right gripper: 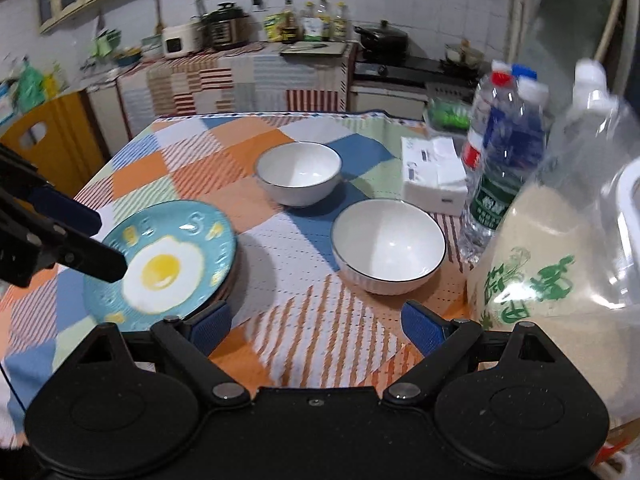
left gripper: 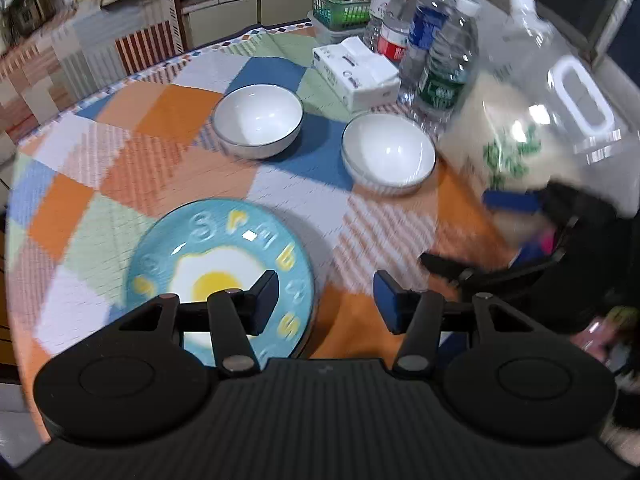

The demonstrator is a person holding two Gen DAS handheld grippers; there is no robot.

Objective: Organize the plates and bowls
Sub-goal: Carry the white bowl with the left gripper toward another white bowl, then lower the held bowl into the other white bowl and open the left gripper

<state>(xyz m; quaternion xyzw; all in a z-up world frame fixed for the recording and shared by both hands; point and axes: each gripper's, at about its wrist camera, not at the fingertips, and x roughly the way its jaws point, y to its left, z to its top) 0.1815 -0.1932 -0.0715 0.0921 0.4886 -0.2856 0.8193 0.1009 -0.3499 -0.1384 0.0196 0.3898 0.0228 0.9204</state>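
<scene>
Plate [right gripper: 168, 260], blue with fried-egg print, nearest on bench [right gripper: 312, 328], left side; rims underneath hint at stack, count unclear. Left gripper [left gripper: 326, 304] spread, empty, above plate edge. Right gripper [right gripper: 316, 326] spread, empty. Two white bowls: near one [right gripper: 388, 246], far one [right gripper: 298, 172], apart. One tissue pack [right gripper: 434, 176]. Four bottles [left gripper: 424, 36]. One big jug [right gripper: 560, 240] right.

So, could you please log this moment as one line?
left gripper: open, empty | right gripper: open, empty | egg plate: on table | two white bowls: apart, unstacked
</scene>
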